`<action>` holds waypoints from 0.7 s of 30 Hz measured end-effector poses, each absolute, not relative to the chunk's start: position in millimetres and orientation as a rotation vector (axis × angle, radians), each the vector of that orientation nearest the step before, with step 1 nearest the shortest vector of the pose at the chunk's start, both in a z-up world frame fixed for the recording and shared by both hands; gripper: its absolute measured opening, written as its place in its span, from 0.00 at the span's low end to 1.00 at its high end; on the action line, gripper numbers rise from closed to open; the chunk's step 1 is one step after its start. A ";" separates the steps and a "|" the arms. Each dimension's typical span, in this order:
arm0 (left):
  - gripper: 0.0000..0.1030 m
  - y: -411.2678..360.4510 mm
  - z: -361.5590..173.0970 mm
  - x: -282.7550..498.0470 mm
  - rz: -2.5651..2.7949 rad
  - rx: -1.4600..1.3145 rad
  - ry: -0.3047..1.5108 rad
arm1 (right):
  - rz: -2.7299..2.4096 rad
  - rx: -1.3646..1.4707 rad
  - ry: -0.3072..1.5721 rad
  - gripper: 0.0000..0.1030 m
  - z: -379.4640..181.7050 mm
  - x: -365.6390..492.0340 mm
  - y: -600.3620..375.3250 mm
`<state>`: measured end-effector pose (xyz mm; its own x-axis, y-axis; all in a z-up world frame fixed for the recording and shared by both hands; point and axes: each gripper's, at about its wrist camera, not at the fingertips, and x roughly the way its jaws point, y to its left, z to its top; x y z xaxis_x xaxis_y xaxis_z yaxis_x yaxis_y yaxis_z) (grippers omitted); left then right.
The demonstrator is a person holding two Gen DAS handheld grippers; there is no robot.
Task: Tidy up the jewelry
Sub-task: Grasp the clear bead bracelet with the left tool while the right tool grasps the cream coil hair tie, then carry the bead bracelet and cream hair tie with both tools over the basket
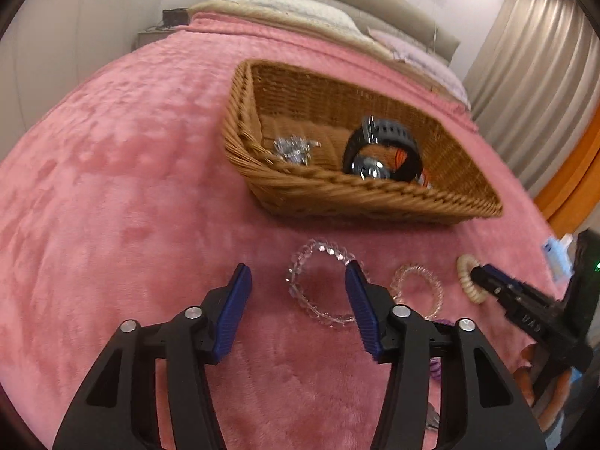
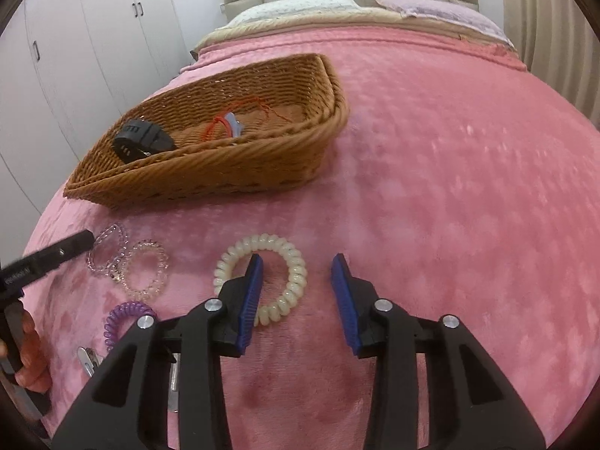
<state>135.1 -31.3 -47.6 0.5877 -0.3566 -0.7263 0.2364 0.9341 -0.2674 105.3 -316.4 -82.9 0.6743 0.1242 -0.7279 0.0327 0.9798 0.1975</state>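
The left gripper (image 1: 298, 281) stands wide open, empty, over a clear beaded bracelet (image 1: 322, 285). The right gripper (image 2: 298, 272), equally spread and empty, has its left finger inside a cream spiral band (image 2: 261, 281); the wicker basket (image 2: 225, 165) lies ahead-left.

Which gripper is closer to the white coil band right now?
Right. The right gripper is open, its left finger over the white coil band lying on the blanket. The left gripper, also open, hangs over the clear bead bracelet, farther away.
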 end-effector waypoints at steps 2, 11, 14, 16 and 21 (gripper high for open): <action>0.46 -36.9 -49.1 135.1 -0.330 -0.105 0.880 | 0.051 0.190 0.835 0.33 -83.1 106.3 -314.9; 0.26 -52.5 -50.7 129.5 -0.289 0.011 0.861 | 0.058 0.105 0.838 0.12 -83.8 107.9 -298.1; 0.11 -50.4 -50.1 128.1 -0.281 0.002 0.850 | 0.093 0.096 0.817 0.11 -81.3 100.0 -294.4; 0.06 -46.6 -49.5 127.7 -0.293 -0.023 0.844 | 0.138 0.089 0.758 0.10 -74.5 88.8 -291.5; 0.06 -44.7 -46.4 121.3 -0.328 -0.049 0.806 | 0.168 0.050 0.686 0.10 -67.2 72.8 -282.7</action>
<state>121.3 -44.7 -46.4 0.6444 -0.3066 -0.7006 0.2698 0.9483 -0.1668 72.8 -282.7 -67.2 0.7611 0.1711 -0.6257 -0.1379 0.9852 0.1016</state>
